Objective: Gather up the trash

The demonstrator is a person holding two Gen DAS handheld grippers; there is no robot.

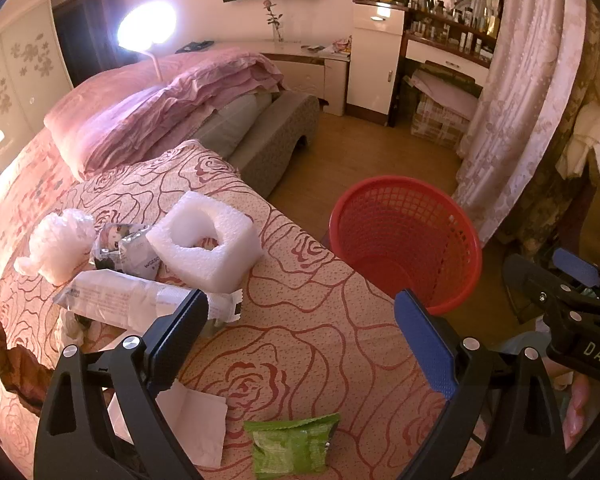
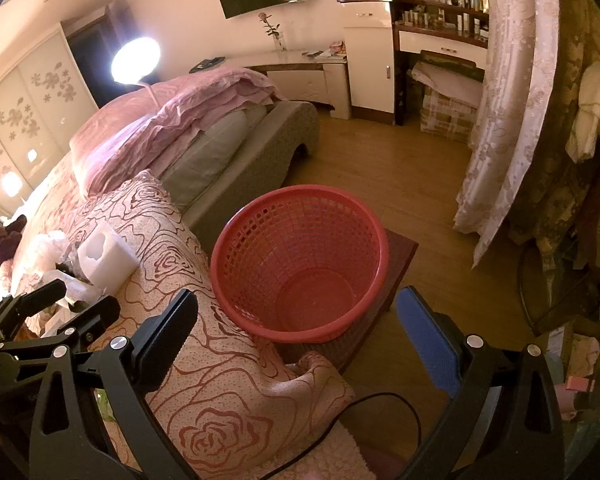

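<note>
Trash lies on the rose-patterned bed cover (image 1: 300, 340). A white foam block (image 1: 206, 238) with a hole sits beside a crumpled foil wrapper (image 1: 120, 246), a bubble-wrap wad (image 1: 58, 242) and a long white packet (image 1: 140, 302). A green sachet (image 1: 290, 446) and a white paper (image 1: 198, 424) lie near the front. My left gripper (image 1: 300, 320) hangs open above the cover, nothing between its fingers. My right gripper (image 2: 296, 316) stands open over the empty red mesh basket (image 2: 300, 264), also seen as the red basket (image 1: 406, 240) in the left view. The foam block (image 2: 106, 256) shows at left.
The basket stands on a low dark stool (image 2: 400, 252) beside the bed edge. Folded pink bedding (image 1: 160, 112) lies further along the bed. A lace curtain (image 1: 512, 100), dresser (image 1: 440, 48) and wooden floor (image 2: 400, 168) lie beyond. A black cable (image 2: 364, 404) runs over the cover's corner.
</note>
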